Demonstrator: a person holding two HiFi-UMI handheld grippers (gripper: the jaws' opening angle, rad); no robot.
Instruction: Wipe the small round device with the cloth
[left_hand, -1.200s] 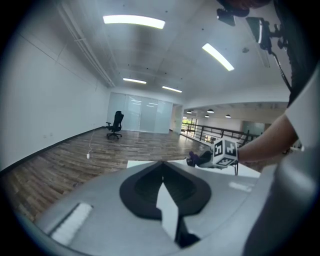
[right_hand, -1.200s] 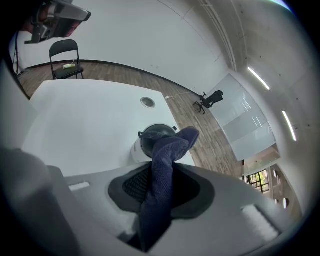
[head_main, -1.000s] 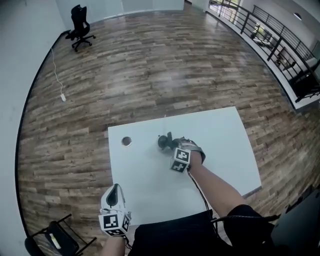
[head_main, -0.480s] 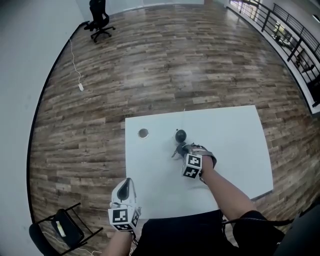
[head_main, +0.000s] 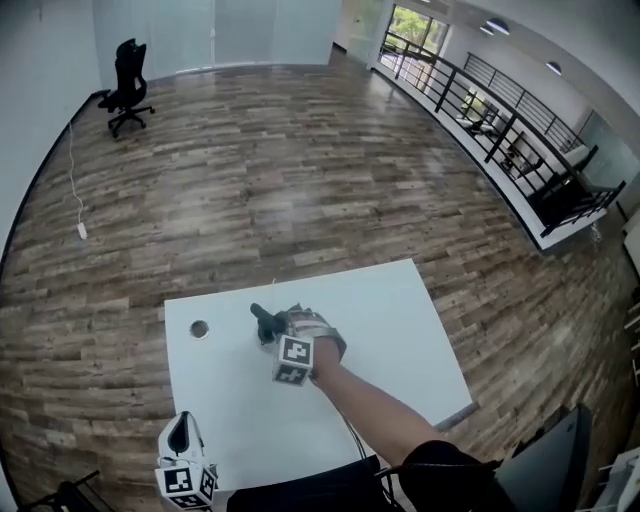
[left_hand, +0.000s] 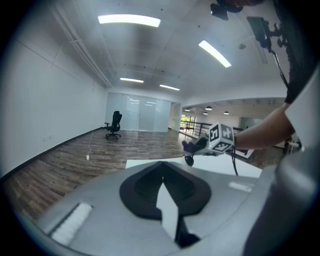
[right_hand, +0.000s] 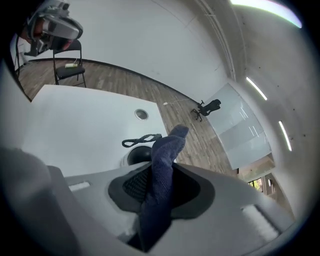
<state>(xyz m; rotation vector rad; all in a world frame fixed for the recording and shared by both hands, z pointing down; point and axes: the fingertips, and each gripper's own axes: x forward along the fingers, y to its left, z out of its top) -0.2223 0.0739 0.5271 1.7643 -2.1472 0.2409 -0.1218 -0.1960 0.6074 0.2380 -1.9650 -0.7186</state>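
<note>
- Head view: the right gripper (head_main: 268, 325) pinches a dark cloth (head_main: 262, 316) above the middle of the white table (head_main: 400, 310). The left gripper (head_main: 181, 435) hangs off the table's near-left corner.
- Left gripper view: its jaws are pressed together with nothing between them.
- Right gripper view: the jaws are clamped on the cloth, which runs lengthwise along them with its free end past the tips. The small round device (right_hand: 136, 155) sits on the table just beyond, dark top up. Its looped strap (right_hand: 142, 140) lies between it and a round hole (right_hand: 141, 114).

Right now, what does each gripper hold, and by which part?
The right gripper clamps the blue cloth by one end; the other end sticks out past the jaws. The left gripper holds nothing, its jaws together.
</note>
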